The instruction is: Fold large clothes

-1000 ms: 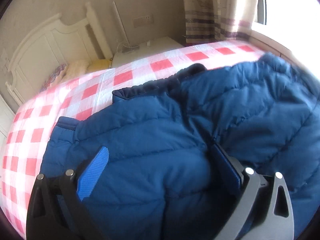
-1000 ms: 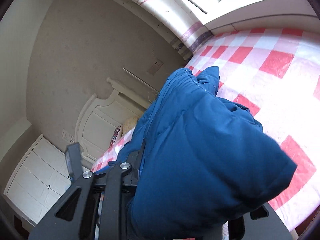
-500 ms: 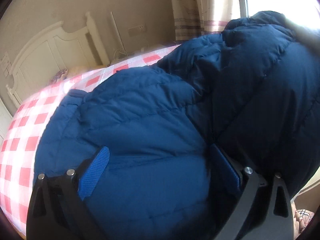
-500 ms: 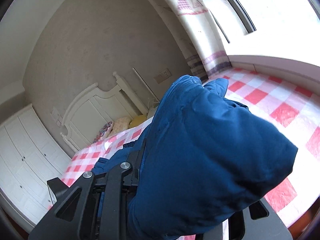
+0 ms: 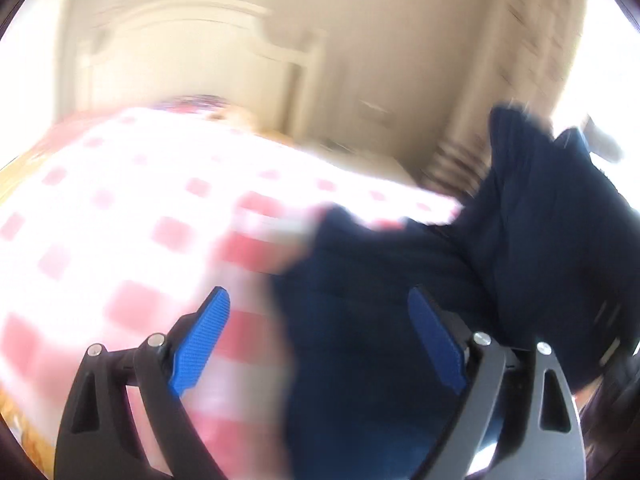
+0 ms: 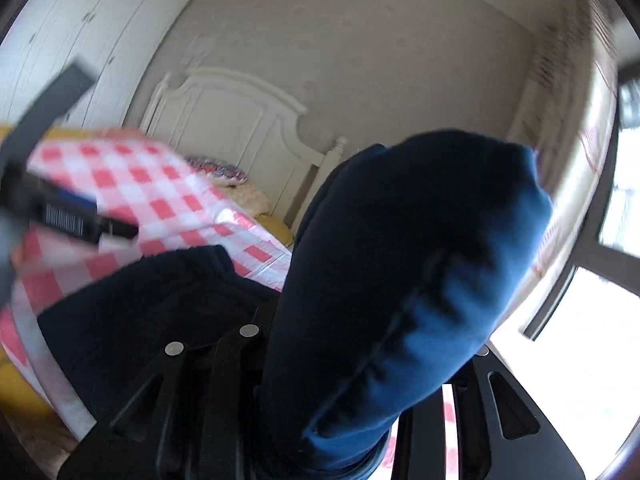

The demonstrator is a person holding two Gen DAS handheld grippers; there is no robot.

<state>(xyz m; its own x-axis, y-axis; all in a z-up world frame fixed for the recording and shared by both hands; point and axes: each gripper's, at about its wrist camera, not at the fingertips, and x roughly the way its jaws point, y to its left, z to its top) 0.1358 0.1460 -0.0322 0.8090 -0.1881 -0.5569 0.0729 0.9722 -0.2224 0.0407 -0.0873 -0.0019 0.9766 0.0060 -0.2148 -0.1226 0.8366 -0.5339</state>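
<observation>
Navy puffer jacket point(image 6: 392, 280) fills the centre and lower right of the right wrist view, its bulk bunched in the right gripper point(image 6: 332, 392), which is clamped on it, while a darker part trails over the red-checked bedspread point(image 6: 152, 196) at lower left. Half a second ago the left gripper point(image 5: 320, 336) pinched the padding; now its blue pads point(image 5: 200, 340) stand wide with nothing between them, the jacket lying at lower right of its blurred view. I judge that side released, so it needs regripping.
</observation>
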